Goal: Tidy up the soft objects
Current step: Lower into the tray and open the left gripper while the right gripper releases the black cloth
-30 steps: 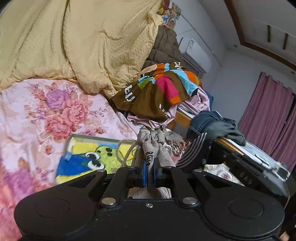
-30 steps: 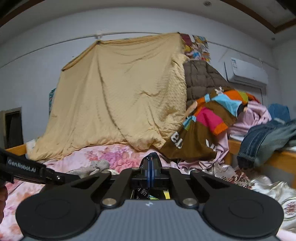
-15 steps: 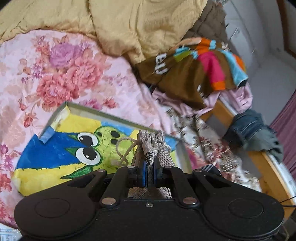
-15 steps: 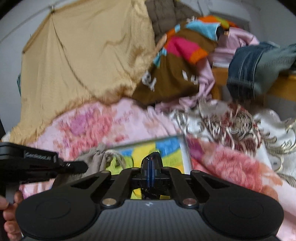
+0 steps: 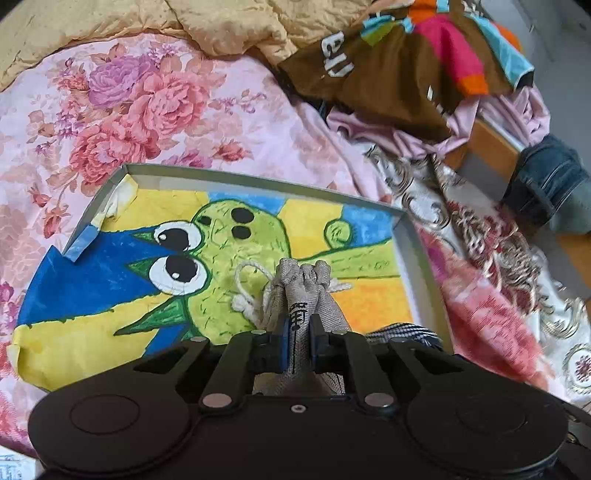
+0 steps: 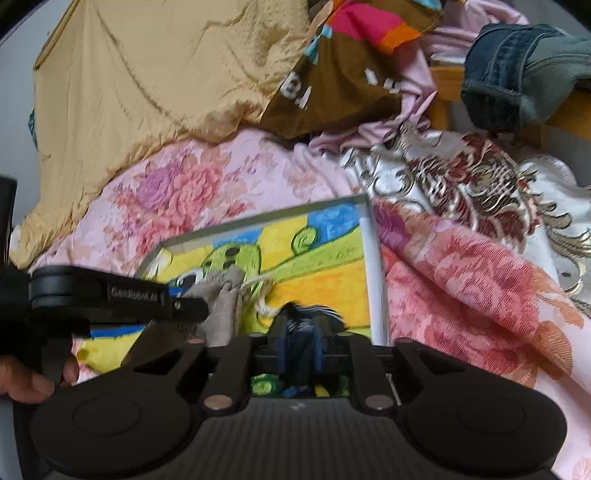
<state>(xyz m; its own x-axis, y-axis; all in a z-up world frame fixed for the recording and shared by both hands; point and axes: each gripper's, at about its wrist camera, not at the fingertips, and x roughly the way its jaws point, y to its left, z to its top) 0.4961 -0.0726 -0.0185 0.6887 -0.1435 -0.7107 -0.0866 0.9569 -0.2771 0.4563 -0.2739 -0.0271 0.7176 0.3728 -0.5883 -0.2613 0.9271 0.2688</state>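
A shallow grey tray (image 5: 258, 179) lined with a yellow, blue and green cartoon picture lies on the floral bedsheet. My left gripper (image 5: 298, 328) hangs over the tray's near half. Its blue pads still pinch the grey drawstring pouch (image 5: 303, 291), though the jaws are starting to open. From the right wrist view the same left gripper (image 6: 199, 310) and pouch (image 6: 225, 299) show at the left, over the tray (image 6: 376, 280). My right gripper (image 6: 300, 332) is opening. A dark soft item with white stripes (image 6: 306, 314) sits blurred between its parted pads, above the tray's right side.
A yellow blanket (image 5: 221, 22) is heaped at the back. A brown multicoloured garment (image 5: 406, 70), pink cloth and jeans (image 5: 546, 184) pile up at the right on a wooden bed frame (image 5: 491, 144). A brocade cover (image 6: 461, 184) lies right of the tray. A hand (image 6: 22, 380) grips the left handle.
Both grippers have come down and tipped toward the bed, so the tray now fills the view. The right jaws have parted and the striped item between them has blurred.
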